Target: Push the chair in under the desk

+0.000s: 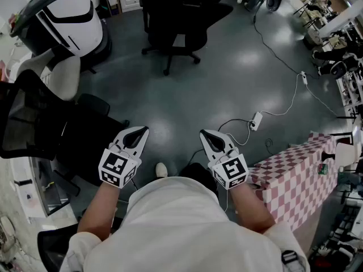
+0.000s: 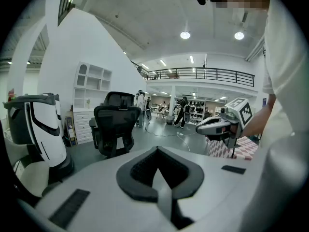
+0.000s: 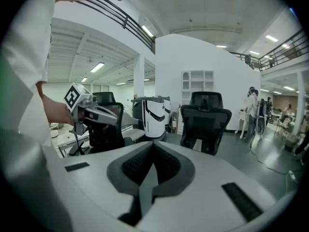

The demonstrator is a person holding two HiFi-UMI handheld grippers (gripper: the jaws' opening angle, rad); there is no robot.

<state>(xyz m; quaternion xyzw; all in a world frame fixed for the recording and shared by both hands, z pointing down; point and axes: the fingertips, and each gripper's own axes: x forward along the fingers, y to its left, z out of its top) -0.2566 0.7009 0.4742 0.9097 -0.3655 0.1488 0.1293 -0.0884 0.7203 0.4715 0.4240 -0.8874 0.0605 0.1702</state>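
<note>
A black mesh-back office chair [image 1: 39,115] stands at the left, pulled out from a white desk [image 1: 22,194] along the left edge. My left gripper [image 1: 142,131] hangs just right of the chair's seat, not touching it, shut and holding nothing. My right gripper [image 1: 204,133] is level with it further right, also shut and holding nothing. In the left gripper view the shut left gripper [image 2: 156,151] points across the room, with the right gripper [image 2: 219,127] off to its right. In the right gripper view the shut right gripper [image 3: 153,145] faces the left gripper [image 3: 94,112], with the mesh chair [image 3: 104,134] behind it.
A second black office chair [image 1: 176,16] stands on the grey floor ahead. A white machine [image 1: 74,13] sits at the far left. A table with a red checkered cloth [image 1: 295,174] is at the right, and a power strip [image 1: 255,120] with cables lies on the floor.
</note>
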